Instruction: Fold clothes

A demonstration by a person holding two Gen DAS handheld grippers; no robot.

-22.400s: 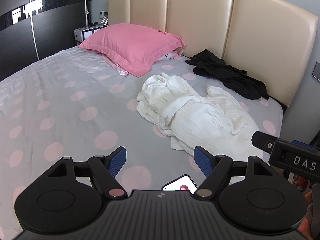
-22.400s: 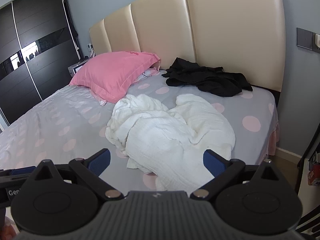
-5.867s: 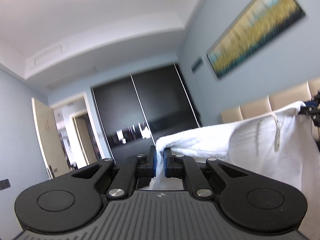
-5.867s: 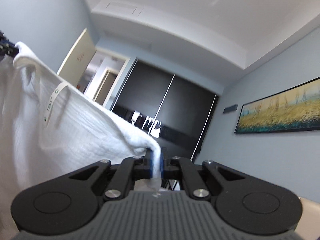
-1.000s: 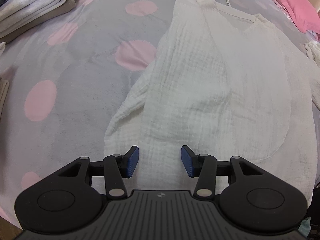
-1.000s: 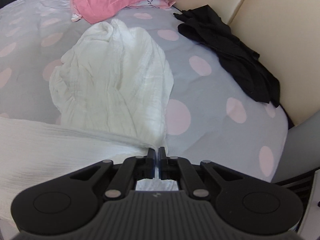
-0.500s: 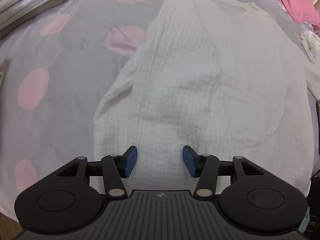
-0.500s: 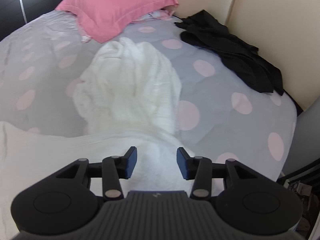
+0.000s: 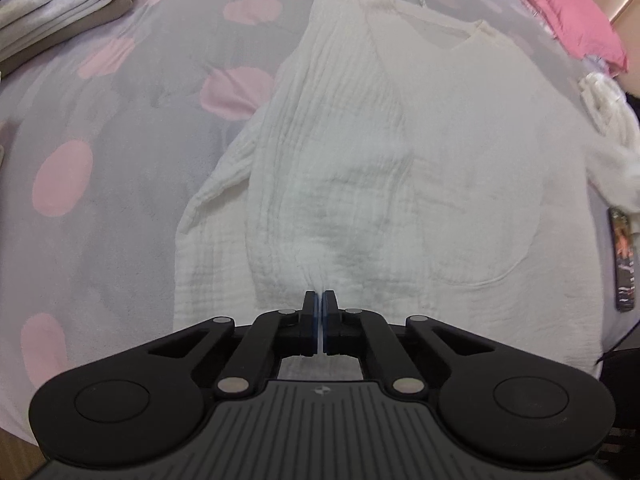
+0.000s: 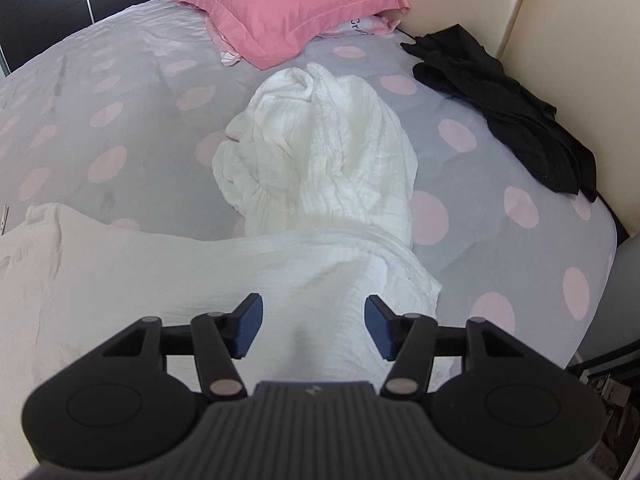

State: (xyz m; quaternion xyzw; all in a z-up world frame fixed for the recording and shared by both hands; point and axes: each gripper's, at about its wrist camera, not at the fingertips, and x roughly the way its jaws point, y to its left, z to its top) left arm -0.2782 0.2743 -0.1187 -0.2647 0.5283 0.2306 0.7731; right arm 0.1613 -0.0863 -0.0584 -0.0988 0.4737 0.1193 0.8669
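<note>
White crinkled cotton fills most of what I see: a white shirt (image 9: 400, 168) lies spread flat on the bed (image 9: 120, 128), its neckline toward the head of the bed and its hem at the near edge where I stand. The sheet is grey with pink dots.

My left tool (image 9: 320, 312) points steeply down at the hem. Its blue pads (image 9: 316, 320) are pressed together and the fabric puckers into folds right at their tips, so it is closed on the shirt's lower edge.

My right tool (image 10: 314, 326) hangs over the shirt's right sleeve (image 10: 360, 280), which runs out toward the right edge of the bed. Its jaws are opening; the pads stand apart on either side of the cloth and do not press on it.

Beyond the sleeve a second white garment (image 10: 316, 148) sits in a crumpled heap in the middle of the bed, touching the sleeve's far side. A black garment (image 10: 512, 112) lies bunched along the right edge, against the cream padded headboard (image 10: 500, 0). A pink pillow (image 10: 288, 4) rests at the head of the bed.

In the left view, a stack of folded clothes (image 9: 56, 4) sits at the far left corner, well apart from the shirt. A phone (image 9: 624, 260) lies just beside the shirt's right side, near the bed's near edge.
</note>
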